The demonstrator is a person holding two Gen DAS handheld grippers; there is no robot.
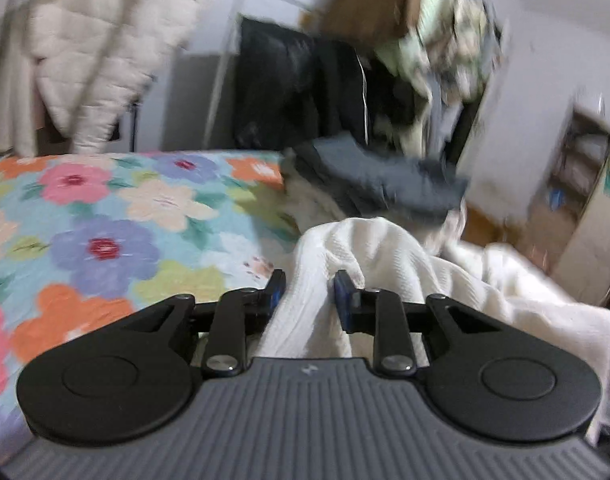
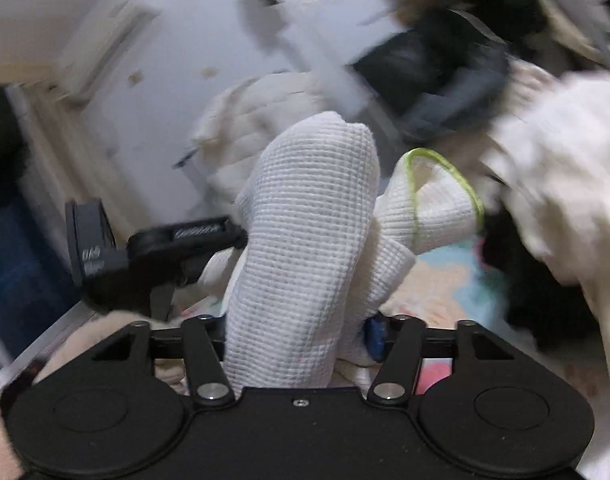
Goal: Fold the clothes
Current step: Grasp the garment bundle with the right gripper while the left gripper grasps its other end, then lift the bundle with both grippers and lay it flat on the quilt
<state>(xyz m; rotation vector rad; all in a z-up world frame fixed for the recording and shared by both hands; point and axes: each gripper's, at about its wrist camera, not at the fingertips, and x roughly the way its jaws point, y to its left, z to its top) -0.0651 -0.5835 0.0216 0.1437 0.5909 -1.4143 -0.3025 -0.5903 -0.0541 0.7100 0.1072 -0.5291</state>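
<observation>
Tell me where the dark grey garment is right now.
In the left wrist view the dark grey garment lies on the far right of the floral bedspread, just beyond the white waffle cloth gripped by the left tool.

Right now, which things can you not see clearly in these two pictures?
- Left wrist view: the far pile of dark clothes is motion-blurred; items cannot be told apart.
- Right wrist view: the white waffle garment covers the right gripper fingertips.
- Both views: the garment's full shape is cut off by the gripper bodies.
- Left gripper: pad contact hidden by cloth.
</observation>
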